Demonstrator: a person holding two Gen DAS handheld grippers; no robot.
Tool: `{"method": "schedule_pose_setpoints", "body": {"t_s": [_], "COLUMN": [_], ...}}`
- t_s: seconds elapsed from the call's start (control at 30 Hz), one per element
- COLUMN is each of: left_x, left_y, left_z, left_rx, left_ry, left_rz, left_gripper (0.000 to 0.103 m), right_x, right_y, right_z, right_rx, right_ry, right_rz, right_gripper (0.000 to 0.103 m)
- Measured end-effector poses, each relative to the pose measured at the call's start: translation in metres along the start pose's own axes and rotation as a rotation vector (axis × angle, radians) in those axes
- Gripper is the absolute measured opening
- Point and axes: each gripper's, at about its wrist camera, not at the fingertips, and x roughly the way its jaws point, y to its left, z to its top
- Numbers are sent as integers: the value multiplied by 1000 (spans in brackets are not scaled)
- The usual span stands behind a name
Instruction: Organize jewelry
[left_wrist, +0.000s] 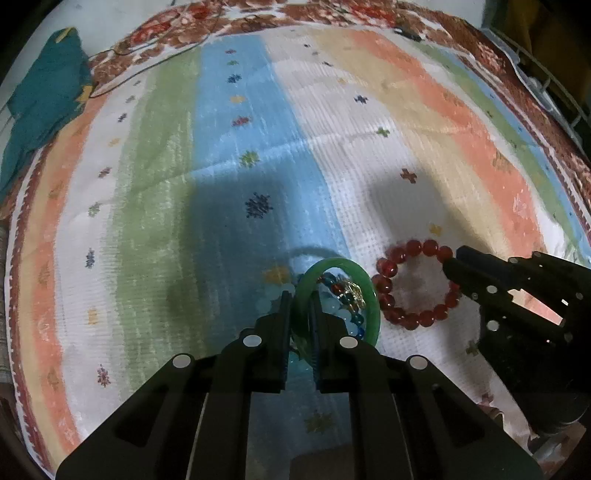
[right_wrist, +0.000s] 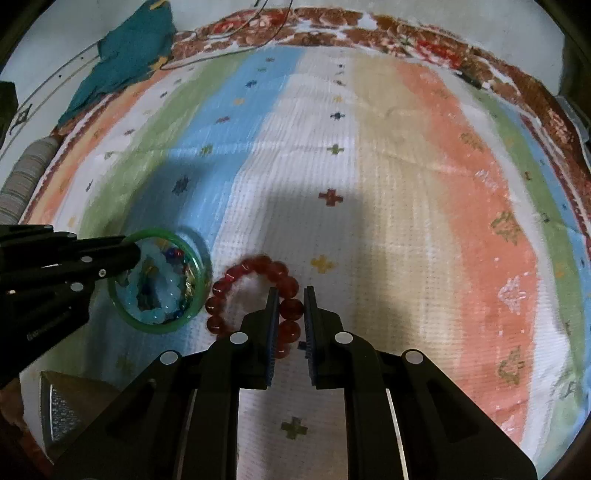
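A green bangle (left_wrist: 371, 295) is gripped by my left gripper (left_wrist: 299, 299), which is shut on its near rim and holds it tilted just above the striped cloth. Under it lie a pale blue bead bracelet (left_wrist: 334, 308) and a dark blue bead strand with a gold charm (left_wrist: 351, 295). The bangle also shows in the right wrist view (right_wrist: 201, 273), around the pale blue beads (right_wrist: 168, 280). A red bead bracelet (left_wrist: 413, 286) lies on the cloth beside it. My right gripper (right_wrist: 290, 295) has its jaws around the near side of the red bracelet (right_wrist: 258, 267), one bead between them.
A striped cloth (left_wrist: 332, 147) with a brown floral border covers the surface. A teal fabric piece (left_wrist: 48, 99) lies at the far left edge, with a thin cord (left_wrist: 122, 51) near it. A dark object (right_wrist: 70, 402) sits at the near left corner.
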Motion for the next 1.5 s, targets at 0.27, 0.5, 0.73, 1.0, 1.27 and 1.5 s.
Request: {"method": "schedule_pose_setpoints", "body": {"t_s": [0.27,0.5,0.73,1.0,1.27,1.5], "left_x": [-19,-31,-45,-56,-76,-96], "left_y": [16,24,23,19,14,12], "left_z": [3,-2,-6,-13,-22,-34], "left_rx": [-34,-44,-41,-25,-28,-31], "left_ry": [-43,-67,-103,-136,-183,-222], "left_rz": [-3,23,36,80,74,64], "left_gripper": [9,9,9,9,9,9], "right_x": [-16,-32,-47,-61,-84,-102], "right_y": [5,6,7,6,11,15], "right_z": [-1,-2,-4,-10,-15,-19], "right_rx": [-16,-12,0,20,5,-1], "right_ry": [-34,-68,-99,-123,-184,-235], "right_rz": [-1,3,9,-2,-3,4], "right_gripper": [14,14,14,14,14,14]}}
